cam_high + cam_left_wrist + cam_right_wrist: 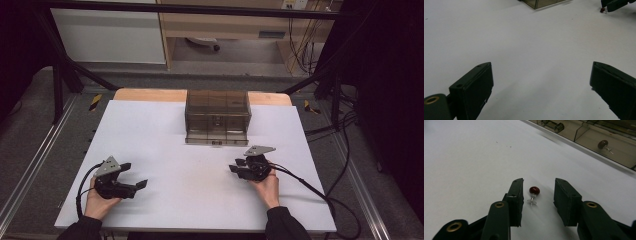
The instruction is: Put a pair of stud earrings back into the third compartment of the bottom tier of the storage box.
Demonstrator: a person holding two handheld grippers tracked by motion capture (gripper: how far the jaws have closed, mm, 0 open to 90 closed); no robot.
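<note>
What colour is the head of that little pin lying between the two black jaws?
Dark red. The pin shows best in the right gripper view.

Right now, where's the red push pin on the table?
In the right gripper view, the red push pin lies on the white table between the right gripper jaws, untouched, just short of the brown drawer box.

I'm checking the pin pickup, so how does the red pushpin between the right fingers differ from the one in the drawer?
The red pushpin on the table lies on the white surface, between the right gripper fingers, untouched. The pushpin in the drawer lies inside a compartment of the brown organizer, farther away. Both have dark red heads and lie on their sides.
</note>
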